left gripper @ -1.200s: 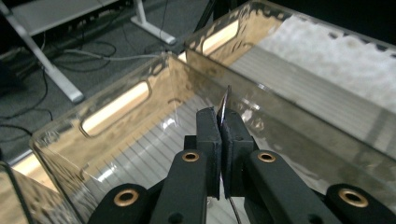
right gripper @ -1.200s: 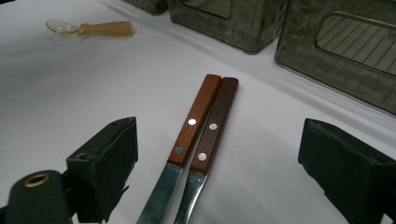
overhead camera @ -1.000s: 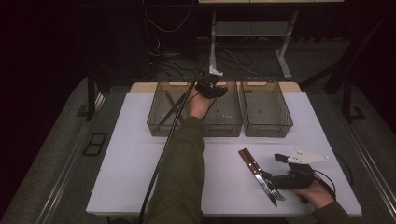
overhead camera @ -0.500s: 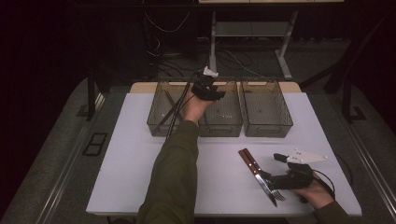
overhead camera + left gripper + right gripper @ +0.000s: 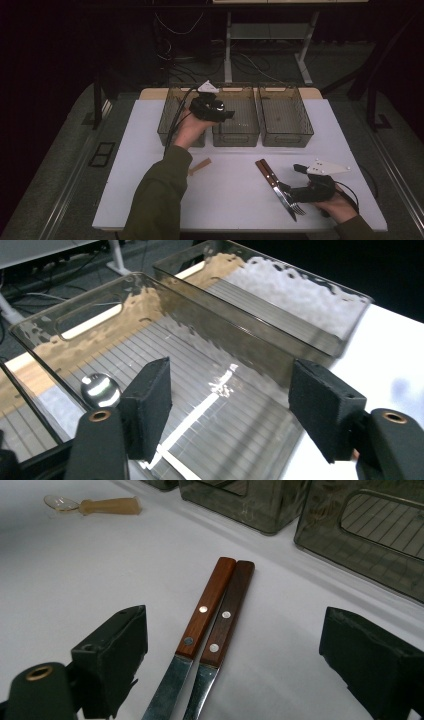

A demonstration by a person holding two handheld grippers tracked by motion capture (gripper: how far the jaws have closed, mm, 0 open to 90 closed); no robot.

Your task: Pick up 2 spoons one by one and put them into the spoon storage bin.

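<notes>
With its jaws just parted and empty, the left gripper (image 5: 226, 114) hangs over the bins, a spoon (image 5: 100, 389) lying in the left bin (image 5: 170, 131). Right gripper (image 5: 294, 189) gapes around two wood-handled utensils (image 5: 212, 610); best take one.

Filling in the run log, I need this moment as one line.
left gripper: over bins, jaws just been opening, nothing between | right gripper: open, astride knife and fork | spoon: lying on table
</notes>
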